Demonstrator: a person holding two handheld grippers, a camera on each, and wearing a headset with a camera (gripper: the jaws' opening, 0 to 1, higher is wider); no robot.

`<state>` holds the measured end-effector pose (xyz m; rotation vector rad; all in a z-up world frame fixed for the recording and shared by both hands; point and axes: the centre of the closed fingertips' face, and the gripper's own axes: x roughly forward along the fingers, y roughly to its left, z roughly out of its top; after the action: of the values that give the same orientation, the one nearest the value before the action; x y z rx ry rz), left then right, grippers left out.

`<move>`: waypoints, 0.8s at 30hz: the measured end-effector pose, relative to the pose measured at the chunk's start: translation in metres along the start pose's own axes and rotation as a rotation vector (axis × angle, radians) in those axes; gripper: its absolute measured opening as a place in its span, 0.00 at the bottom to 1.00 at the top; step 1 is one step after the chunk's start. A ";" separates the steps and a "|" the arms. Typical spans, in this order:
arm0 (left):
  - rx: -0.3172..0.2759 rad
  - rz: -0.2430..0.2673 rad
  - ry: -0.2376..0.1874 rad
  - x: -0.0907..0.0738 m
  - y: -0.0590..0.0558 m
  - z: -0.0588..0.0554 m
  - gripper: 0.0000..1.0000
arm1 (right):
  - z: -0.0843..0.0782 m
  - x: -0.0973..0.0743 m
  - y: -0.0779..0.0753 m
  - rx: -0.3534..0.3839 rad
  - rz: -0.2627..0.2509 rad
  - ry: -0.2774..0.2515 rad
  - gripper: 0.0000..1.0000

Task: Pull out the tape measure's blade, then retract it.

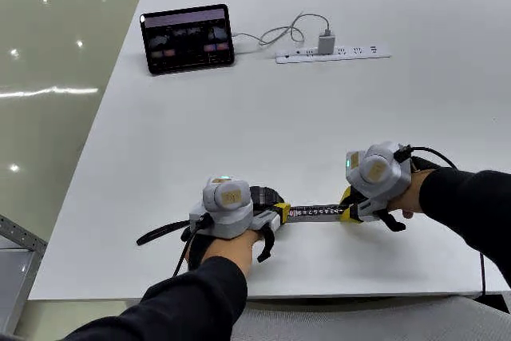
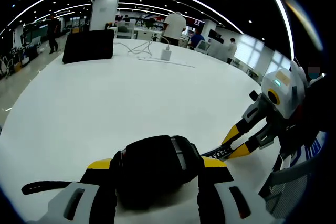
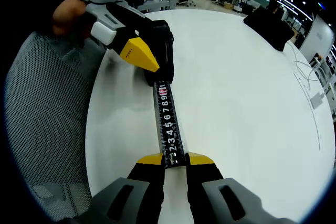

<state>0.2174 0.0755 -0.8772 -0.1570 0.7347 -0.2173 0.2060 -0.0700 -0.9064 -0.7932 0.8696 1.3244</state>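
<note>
Two handheld grippers hold a short stretch of tape measure blade between them, low over a white surface [image 1: 279, 117].

The left gripper [image 2: 157, 164] has its yellow-tipped jaws closed against both sides of the black tape measure case [image 1: 266, 196], which sits near the front edge of the surface. The blade [image 3: 167, 114] runs straight out from the case to the right gripper [image 3: 176, 159], whose jaws are pinched nearly together on the blade's end. Printed numbers up to nine show along the blade. Well apart, at the far side of the surface, a tablet [image 1: 187, 37] stands beside a power strip [image 1: 333, 53] with a charger [image 1: 326, 41] plugged in.
</note>
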 end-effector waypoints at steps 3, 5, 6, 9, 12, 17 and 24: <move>0.000 0.000 -0.001 0.000 0.000 0.000 0.58 | 0.002 0.001 0.000 -0.006 0.006 0.002 0.11; -0.001 -0.002 -0.001 0.001 0.000 0.000 0.58 | 0.003 0.002 0.000 -0.005 0.010 0.003 0.11; -0.001 -0.003 0.002 0.001 0.000 0.000 0.58 | 0.004 0.002 0.000 -0.005 0.010 0.004 0.11; -0.001 -0.003 0.003 0.001 0.000 0.000 0.58 | 0.005 0.003 -0.001 -0.008 0.011 0.006 0.11; 0.001 -0.005 0.003 0.001 0.000 -0.001 0.58 | 0.007 0.004 -0.001 -0.007 0.012 -0.004 0.11; 0.014 -0.007 0.026 0.001 0.000 -0.002 0.58 | 0.011 0.006 0.002 0.002 -0.002 0.001 0.12; 0.015 -0.015 0.027 0.001 0.000 -0.001 0.58 | 0.016 0.010 0.003 -0.011 0.017 -0.002 0.12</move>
<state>0.2175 0.0749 -0.8787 -0.1462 0.7586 -0.2398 0.2044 -0.0511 -0.9078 -0.7945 0.8696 1.3455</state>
